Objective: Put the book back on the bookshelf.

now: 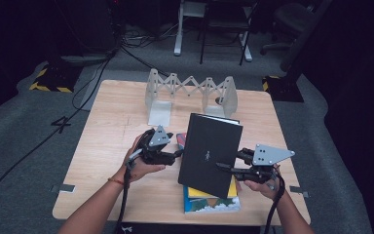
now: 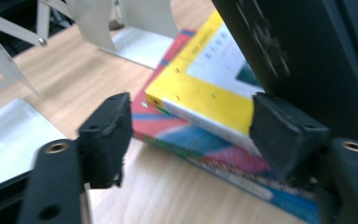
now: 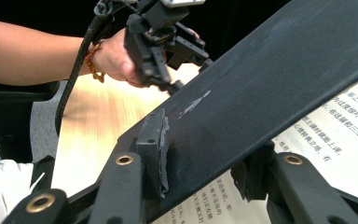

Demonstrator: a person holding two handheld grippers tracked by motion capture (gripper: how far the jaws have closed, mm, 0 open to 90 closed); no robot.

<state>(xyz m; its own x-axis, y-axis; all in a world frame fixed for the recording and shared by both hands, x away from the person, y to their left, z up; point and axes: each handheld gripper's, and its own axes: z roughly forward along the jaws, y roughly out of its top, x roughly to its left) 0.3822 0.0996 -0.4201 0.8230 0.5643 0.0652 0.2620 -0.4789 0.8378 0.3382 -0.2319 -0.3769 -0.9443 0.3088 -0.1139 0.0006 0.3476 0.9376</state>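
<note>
A black hardcover book [image 1: 209,151] stands tilted over a stack on the wooden table [image 1: 112,131]. My right gripper [image 1: 229,161] is shut on its lower right edge; in the right gripper view the pads [image 3: 153,140] clamp the black cover [image 3: 261,93], with a printed page below it. My left gripper [image 1: 177,153] sits at the book's left edge, jaws open. In the left gripper view the pads [image 2: 107,135] stand apart with nothing pinched, and the black book [image 2: 307,46] is beside the right one. Under it lie a yellow book [image 2: 200,88] and a colourful book [image 2: 214,144].
A white expanding book rack [image 1: 190,90] stands at the back of the table, its metal end plates [image 2: 135,32] close to the stack. The stacked books [image 1: 212,202] reach near the table's front edge. Chairs and cables lie on the floor beyond.
</note>
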